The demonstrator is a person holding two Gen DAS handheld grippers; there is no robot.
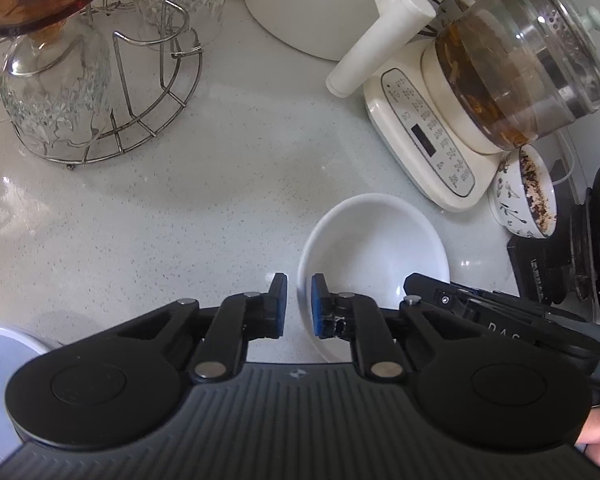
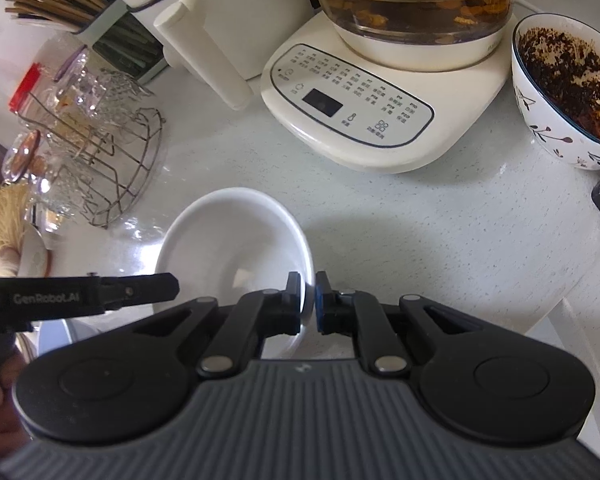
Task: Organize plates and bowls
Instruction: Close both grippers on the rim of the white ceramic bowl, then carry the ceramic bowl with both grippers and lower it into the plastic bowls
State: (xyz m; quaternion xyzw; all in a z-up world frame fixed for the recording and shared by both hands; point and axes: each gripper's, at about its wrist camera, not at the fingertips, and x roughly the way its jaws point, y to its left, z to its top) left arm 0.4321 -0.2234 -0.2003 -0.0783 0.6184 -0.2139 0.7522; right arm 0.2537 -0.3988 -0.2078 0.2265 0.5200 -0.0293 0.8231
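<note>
White bowl (image 2: 236, 248) rim pinched between both tools' pads

white bowl (image 2: 236, 240): glossy glazed ceramic | counter (image 1: 160, 220): smooth speckled stone | rack (image 1: 152, 92) at ten o'clock: bare metal wire | kettle base (image 2: 360, 120): smooth cream plastic

A plain white bowl (image 2: 236, 248), empty and upright, has opposite rims pinched between each claw's pads, left (image 1: 299, 306) and right (image 2: 308, 304).
</note>
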